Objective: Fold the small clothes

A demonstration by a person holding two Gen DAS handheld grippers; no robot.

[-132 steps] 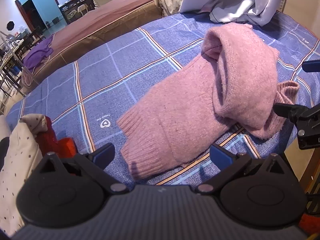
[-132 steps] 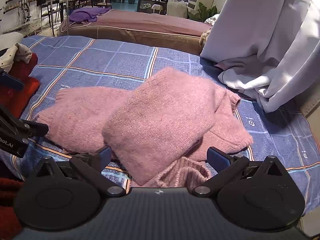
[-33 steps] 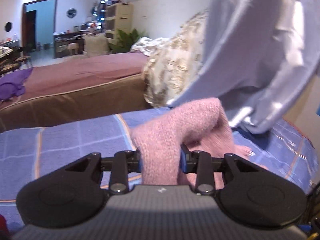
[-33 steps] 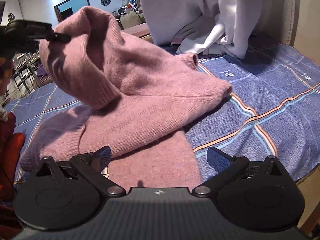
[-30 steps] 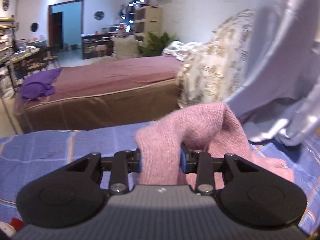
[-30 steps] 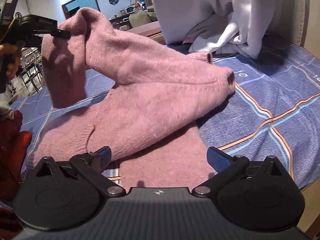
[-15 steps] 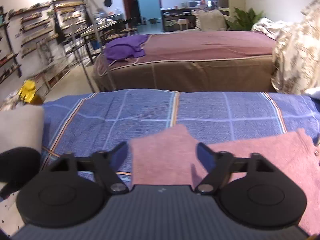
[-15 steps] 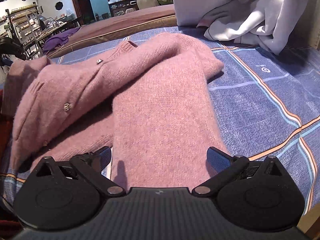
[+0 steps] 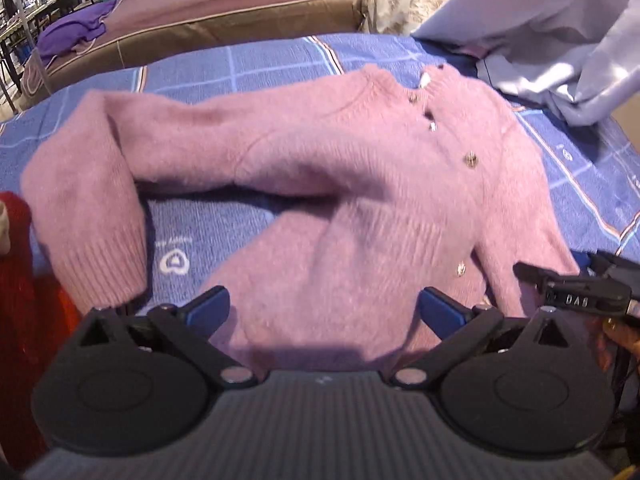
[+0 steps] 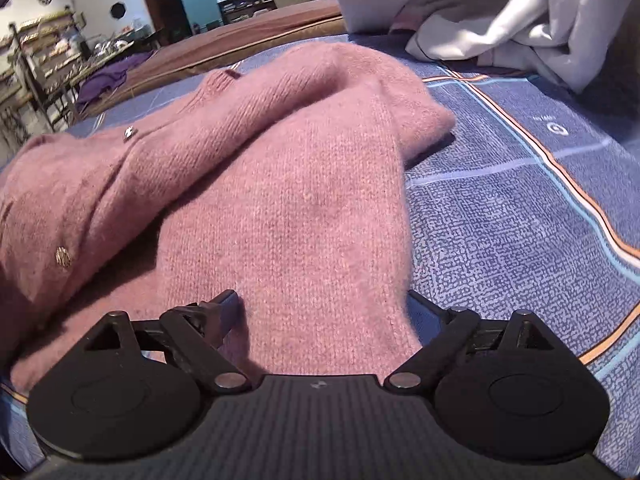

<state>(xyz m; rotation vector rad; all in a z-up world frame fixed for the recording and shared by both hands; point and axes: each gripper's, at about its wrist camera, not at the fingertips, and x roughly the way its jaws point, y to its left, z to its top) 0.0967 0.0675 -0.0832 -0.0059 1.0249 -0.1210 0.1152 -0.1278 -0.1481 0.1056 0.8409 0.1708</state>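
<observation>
My left gripper (image 9: 324,310) hangs over the near edge of the pink cardigan (image 9: 320,184), its jaws opening and almost at their widest; the knit lies below and between the blue pads but neither pad presses on it. The cardigan lies button-side up on the blue checked blanket (image 9: 248,60); in my left view its neckline (image 9: 400,84) points away from me toward the brown bed (image 9: 224,12), its hem lies nearest my gripper, and the row of gold buttons (image 9: 471,160) runs down the right side. Its long axis runs across the picture, set by the sleeve (image 9: 92,184) stretched out to the left, whose cuff turns down toward me beside a red garment (image 9: 24,320). My right gripper (image 10: 324,308) stands wide as well, low over the other sleeve (image 10: 304,216), which runs straight away from it; the left finger (image 10: 224,312) rests against the knit, and the right finger sits beside the sleeve's edge. White cloth (image 10: 520,24) is heaped at the blanket's far right.
</observation>
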